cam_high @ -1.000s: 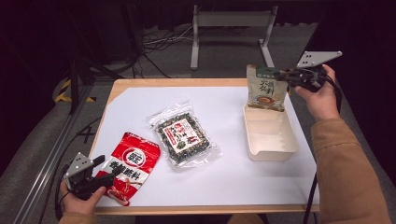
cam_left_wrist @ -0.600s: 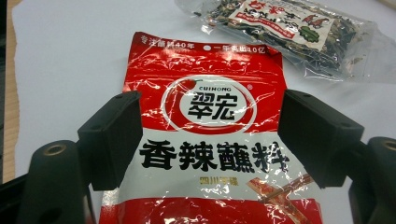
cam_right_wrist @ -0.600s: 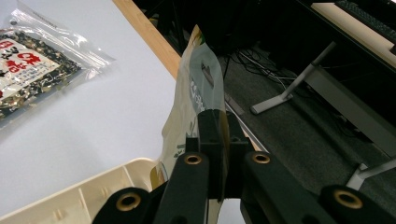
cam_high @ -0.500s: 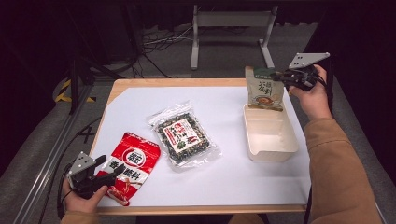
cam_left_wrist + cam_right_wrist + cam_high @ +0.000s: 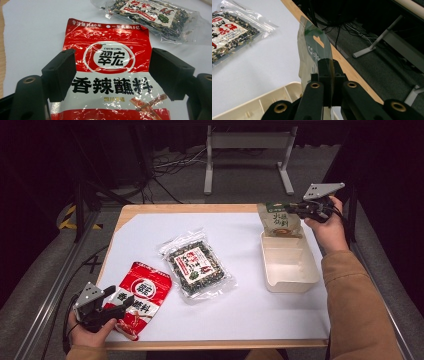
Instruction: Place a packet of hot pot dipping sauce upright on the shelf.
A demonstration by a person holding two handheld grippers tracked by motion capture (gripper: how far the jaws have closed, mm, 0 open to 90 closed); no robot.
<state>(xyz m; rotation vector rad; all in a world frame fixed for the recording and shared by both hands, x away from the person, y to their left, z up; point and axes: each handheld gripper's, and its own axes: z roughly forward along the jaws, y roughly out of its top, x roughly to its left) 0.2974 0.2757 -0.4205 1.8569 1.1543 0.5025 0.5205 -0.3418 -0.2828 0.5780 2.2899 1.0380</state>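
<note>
While your right gripper (image 5: 294, 210) is clamped on the top edge of the green-topped pouch (image 5: 280, 220), that pouch hangs upright over the far end of the cream tray (image 5: 290, 265) at the bench's (image 5: 150, 230) right side. Your left gripper (image 5: 112, 72) stands with jaws apart, low over the red seasoning packet (image 5: 110, 75) at the near left. The clear seaweed bag (image 5: 196, 265) lies flat between packet and tray.
</note>
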